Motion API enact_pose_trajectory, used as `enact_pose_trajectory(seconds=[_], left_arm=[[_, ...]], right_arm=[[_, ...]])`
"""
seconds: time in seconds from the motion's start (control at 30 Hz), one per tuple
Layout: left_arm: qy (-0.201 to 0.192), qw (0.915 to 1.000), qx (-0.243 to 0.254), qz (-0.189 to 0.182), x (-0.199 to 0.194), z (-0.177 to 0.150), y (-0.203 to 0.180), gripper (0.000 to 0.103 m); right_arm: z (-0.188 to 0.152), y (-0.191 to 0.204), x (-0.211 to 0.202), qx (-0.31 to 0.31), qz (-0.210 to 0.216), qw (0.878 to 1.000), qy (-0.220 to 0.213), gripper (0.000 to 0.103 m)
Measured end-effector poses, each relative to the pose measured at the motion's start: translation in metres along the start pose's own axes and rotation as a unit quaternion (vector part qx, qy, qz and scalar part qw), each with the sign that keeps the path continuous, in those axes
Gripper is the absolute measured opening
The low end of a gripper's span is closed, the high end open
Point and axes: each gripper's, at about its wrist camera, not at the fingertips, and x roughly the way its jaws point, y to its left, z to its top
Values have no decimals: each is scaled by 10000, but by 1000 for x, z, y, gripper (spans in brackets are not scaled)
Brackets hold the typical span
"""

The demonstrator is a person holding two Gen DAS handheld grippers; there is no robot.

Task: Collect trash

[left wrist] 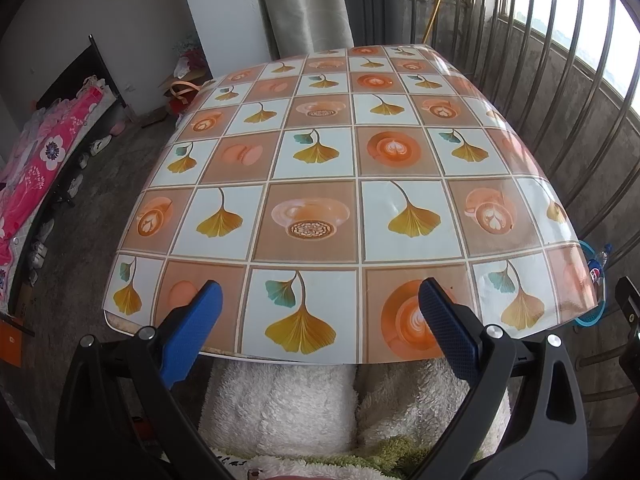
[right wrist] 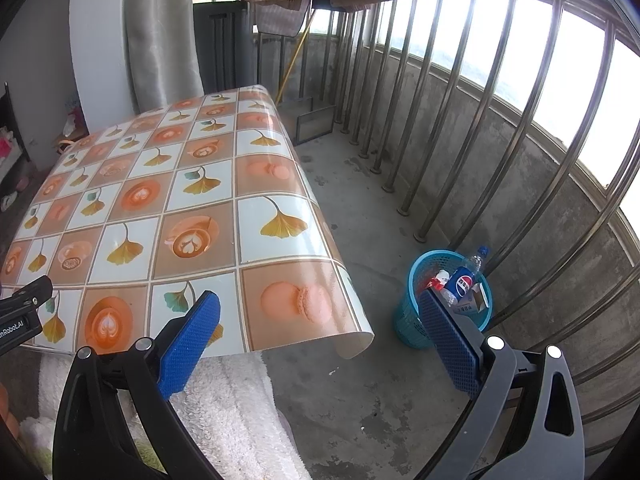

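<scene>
We see both claws released, blue pads spread wide, nothing between them. Left claw hovers over the near edge of the table, which wears a glossy tablecloth printed with ginkgo leaves and coffee cups. No trash on the tabletop that we can see. Right claw sits past the table's near right corner, over the concrete floor.

Trash is in the blue mesh wastebasket standing on the floor right of the table, near the metal railing. Sticking out of it: a Pepsi bottle, a clear water bottle with blue cap, a small carton, and something red and white we can't identify. In the left view only the wastebasket's edge shows past the table's right corner.

Fluffy white fabric lies below the near table edge. A bed with pink floral cover at far left, a grey curtain behind the table.
</scene>
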Motion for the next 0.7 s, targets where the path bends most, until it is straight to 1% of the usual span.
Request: enact_pose_trajectory(seconds=[0.7], left_arm=[[8,10000,-2,5,-1,0,1,94]], right_arm=[[-1,1,0,9,-6,10000,-5,97]])
